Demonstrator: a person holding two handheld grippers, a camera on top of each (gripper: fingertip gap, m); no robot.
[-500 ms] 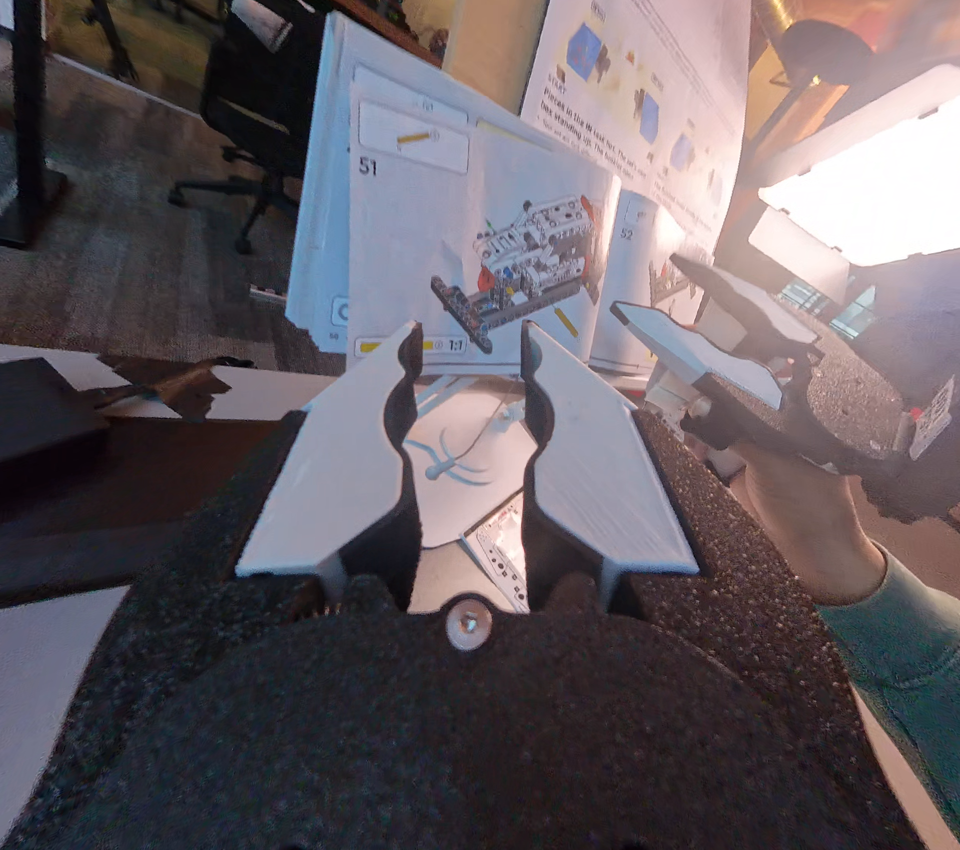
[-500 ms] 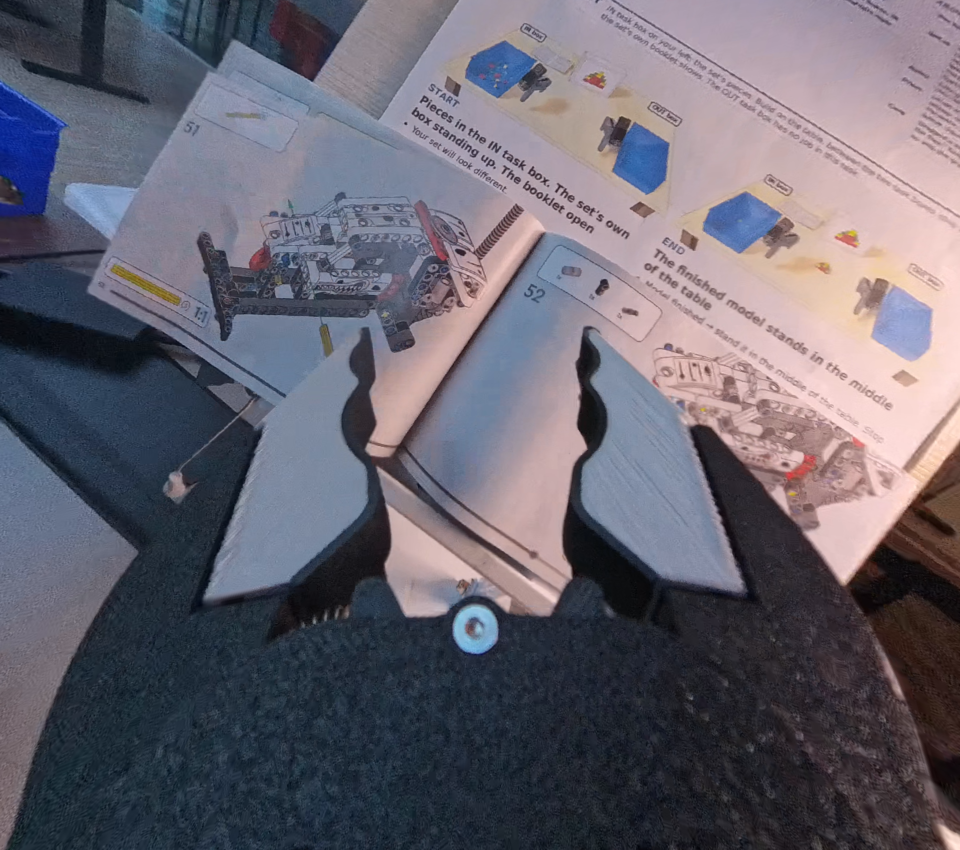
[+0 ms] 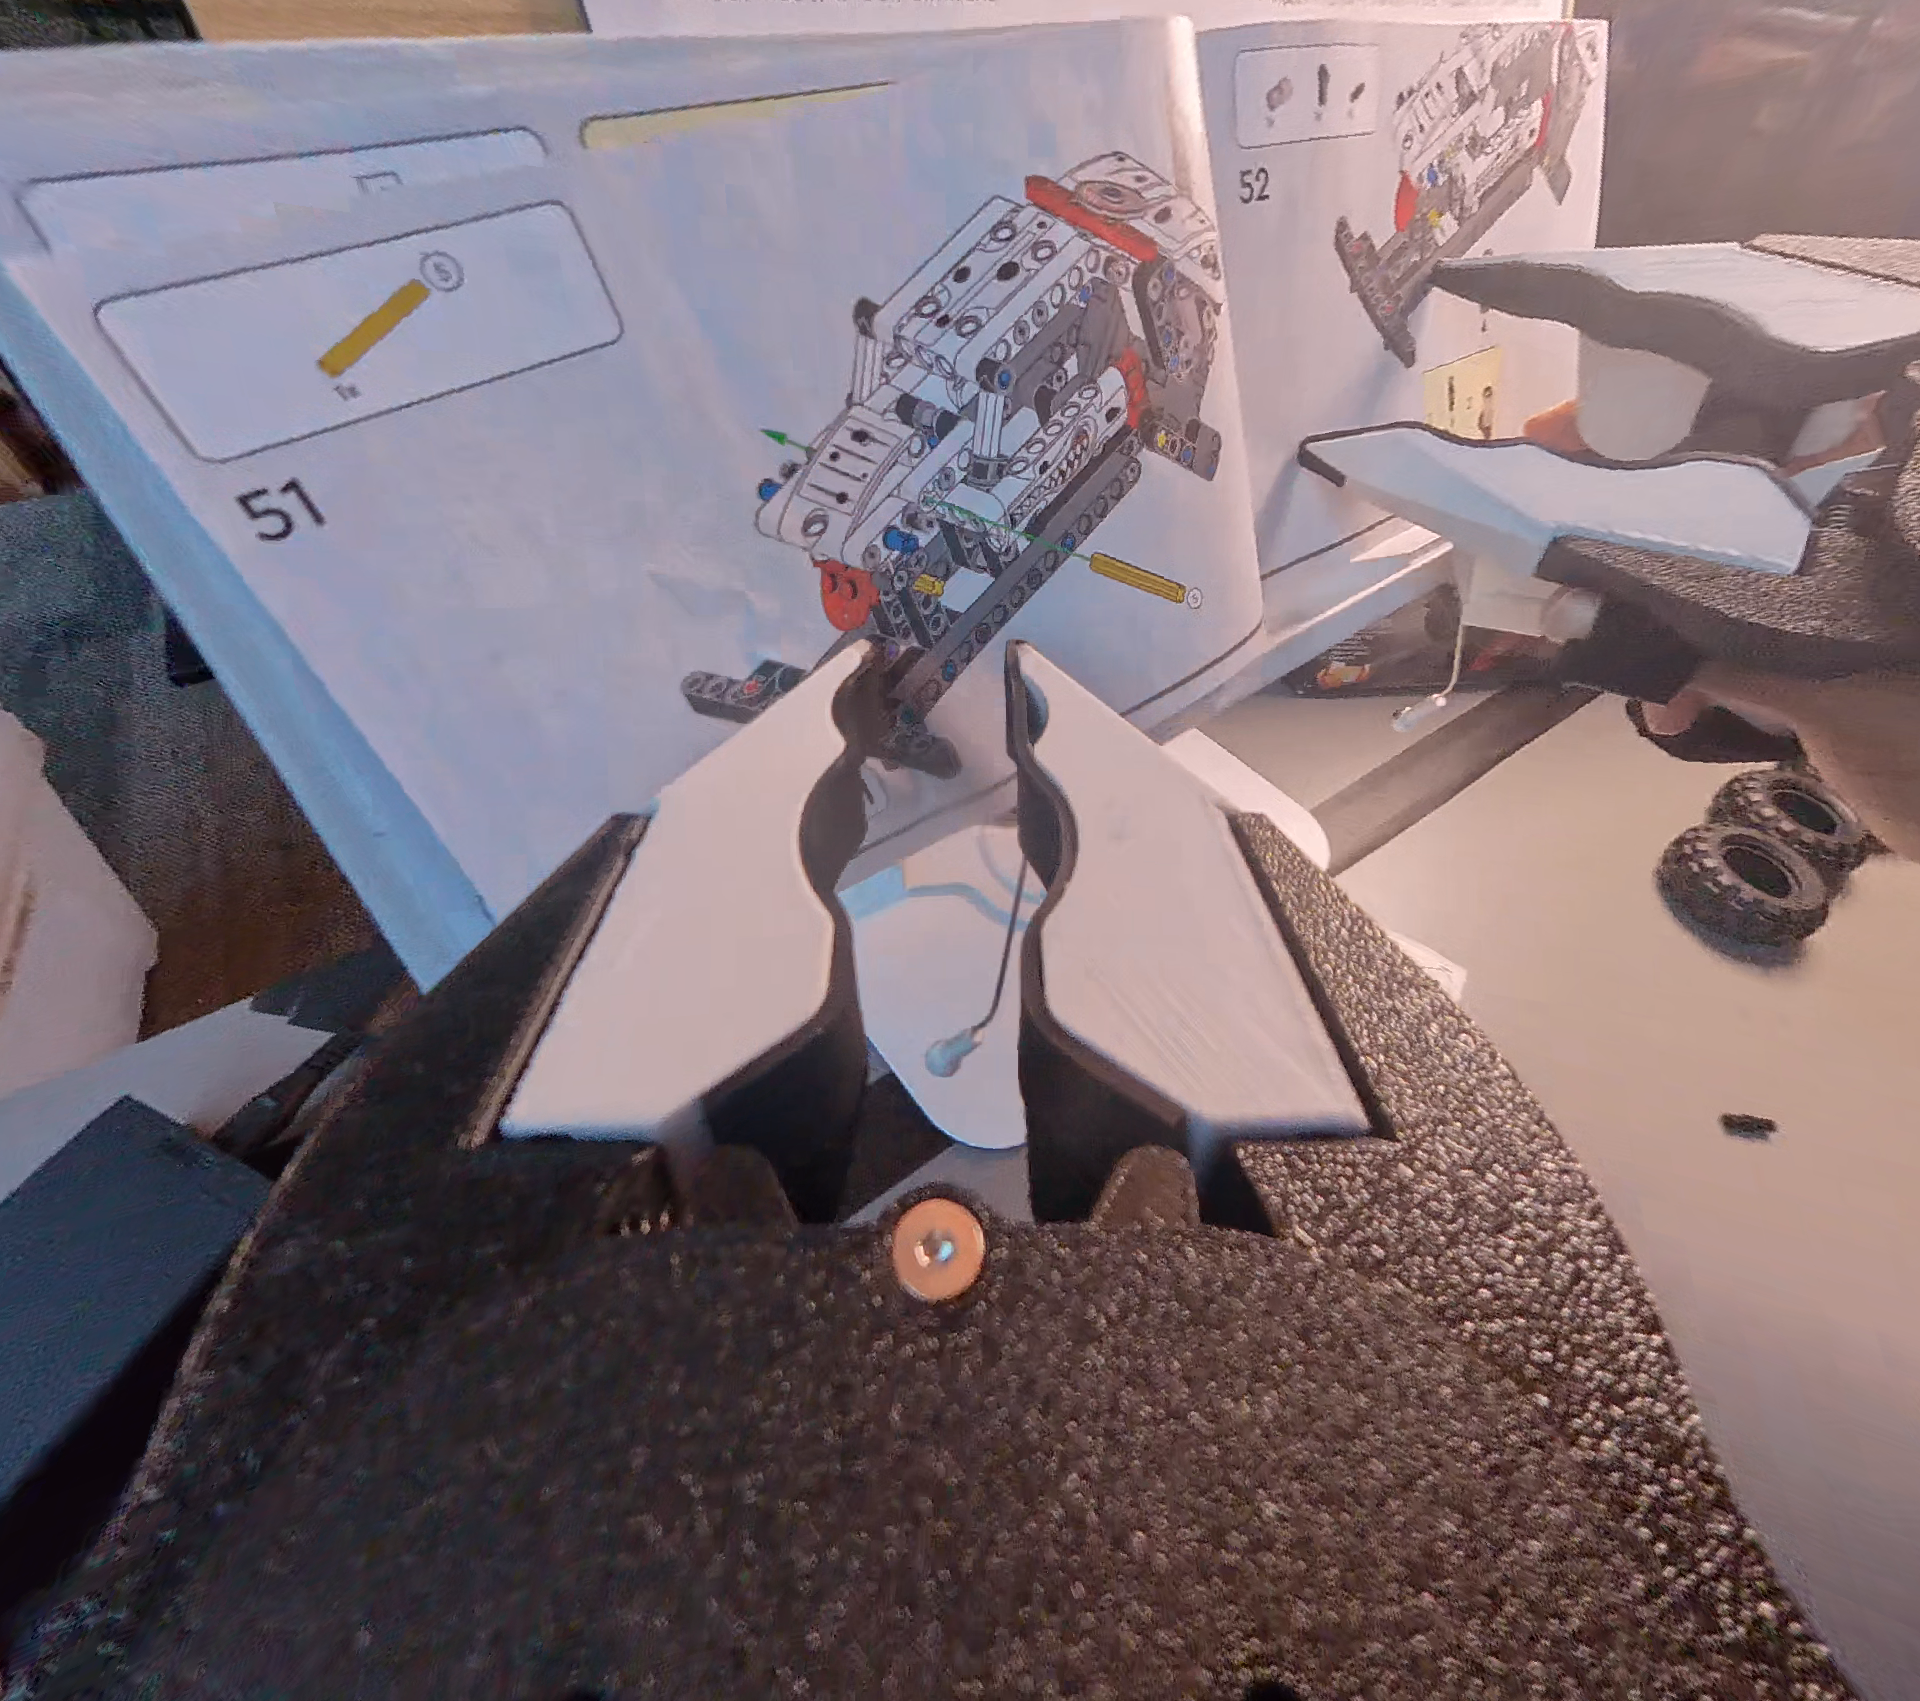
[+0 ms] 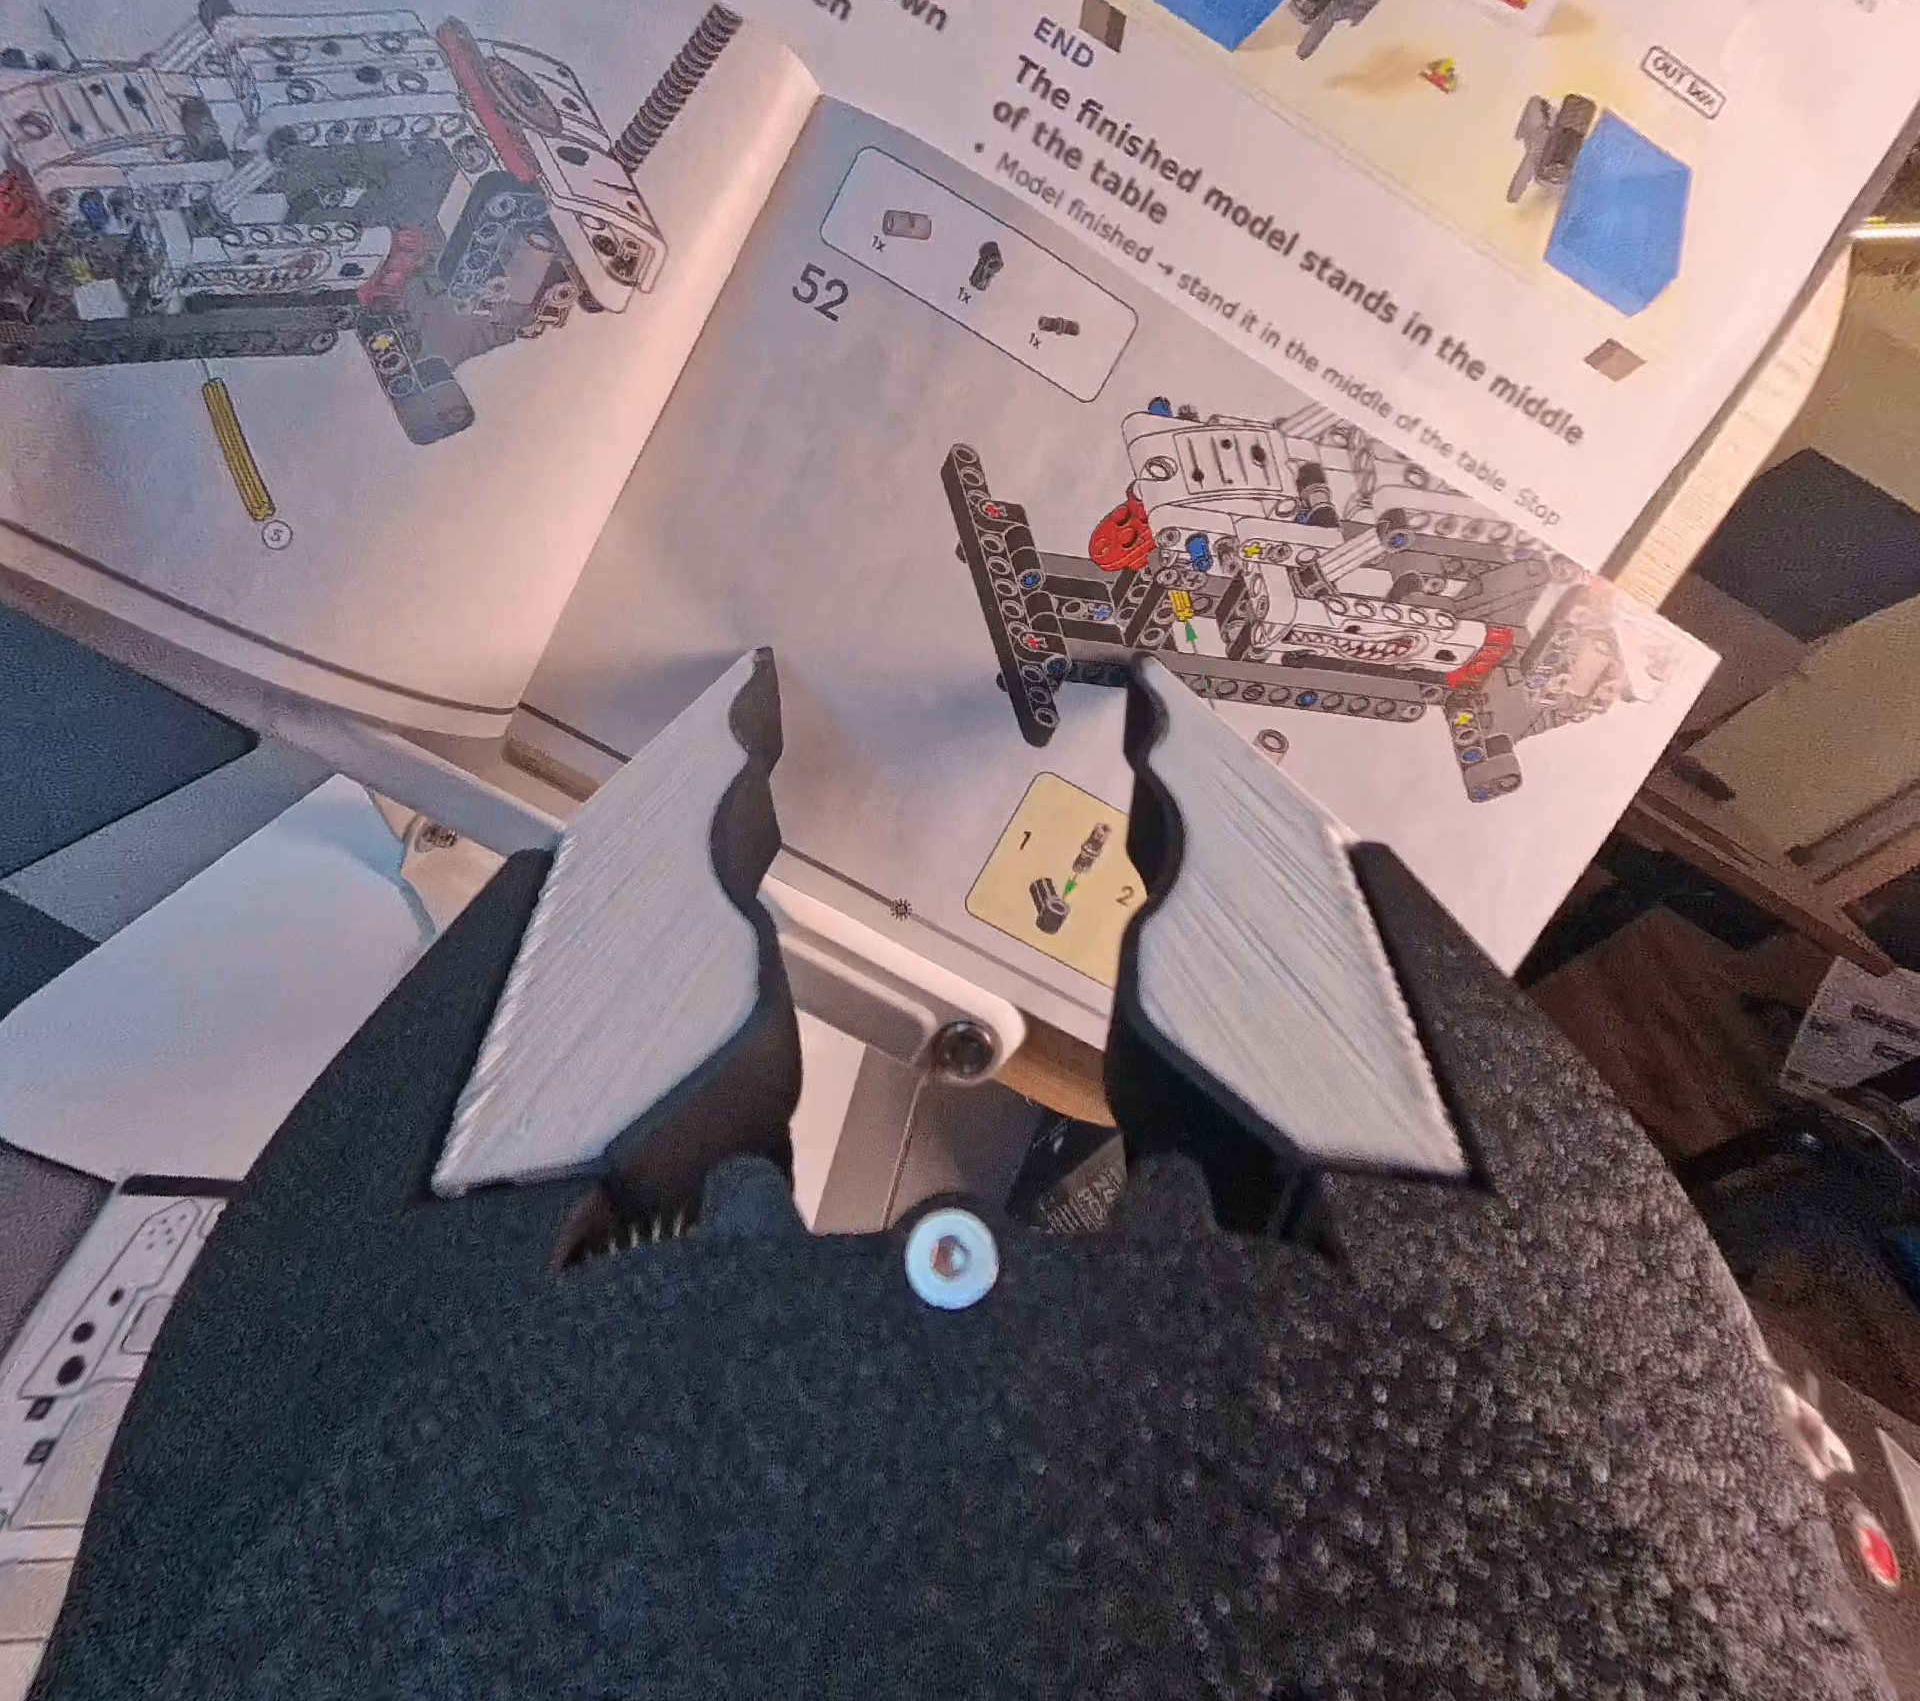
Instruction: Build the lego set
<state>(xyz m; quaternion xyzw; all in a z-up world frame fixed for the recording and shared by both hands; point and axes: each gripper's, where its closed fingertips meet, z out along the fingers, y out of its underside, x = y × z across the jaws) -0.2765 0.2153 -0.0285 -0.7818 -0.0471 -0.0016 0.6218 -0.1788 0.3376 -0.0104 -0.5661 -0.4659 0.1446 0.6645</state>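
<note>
step: reading open booklet (image 3: 623, 508) propped on stand | left gripper (image 3: 930, 664) part-open, empty | right gripper (image 4: 951, 675) wide, empty | tyres (image 3: 1756, 862) on table | advice: hold both views steady on the page, then fetch the pictured pieces

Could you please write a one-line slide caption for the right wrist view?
Open, empty right gripper faces the propped-open instruction booklet, with a printed task sheet behind it.

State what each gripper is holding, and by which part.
Nothing is held. The left gripper and the right gripper are both open and empty, pointed at the open instruction booklet.
</note>
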